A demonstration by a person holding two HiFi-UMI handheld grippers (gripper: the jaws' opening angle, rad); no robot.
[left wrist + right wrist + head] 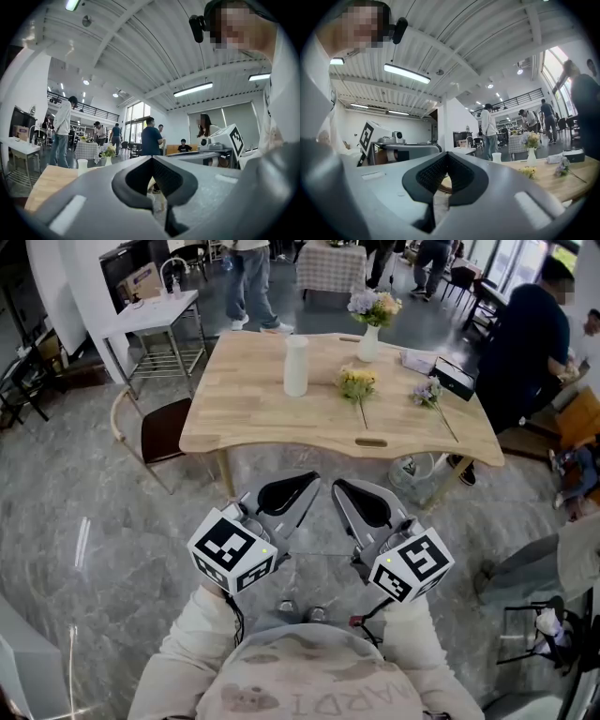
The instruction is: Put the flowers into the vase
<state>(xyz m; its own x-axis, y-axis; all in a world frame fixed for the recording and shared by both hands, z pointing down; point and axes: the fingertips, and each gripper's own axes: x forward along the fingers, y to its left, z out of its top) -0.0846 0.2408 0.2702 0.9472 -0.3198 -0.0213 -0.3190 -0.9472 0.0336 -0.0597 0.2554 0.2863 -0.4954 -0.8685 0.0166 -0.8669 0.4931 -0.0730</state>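
far ahead, a pale wooden table (pixel 253 418) carries a tall white vase (pixel 296 365), with yellow flowers (pixel 357 382) and purple flowers (pixel 428 393) lying to its right. left gripper (pixel 305 486) and right gripper (pixel 345 491), both closed and empty, hover near the body. nothing is picked yet, so the next move is likely walking up and opening.

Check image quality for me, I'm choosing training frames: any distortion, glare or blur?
Head view: even light, wooden table sharp. Left gripper view: heavy fisheye, dark round border, ceiling lamp bright. Right gripper view: same fisheye, window washed out.
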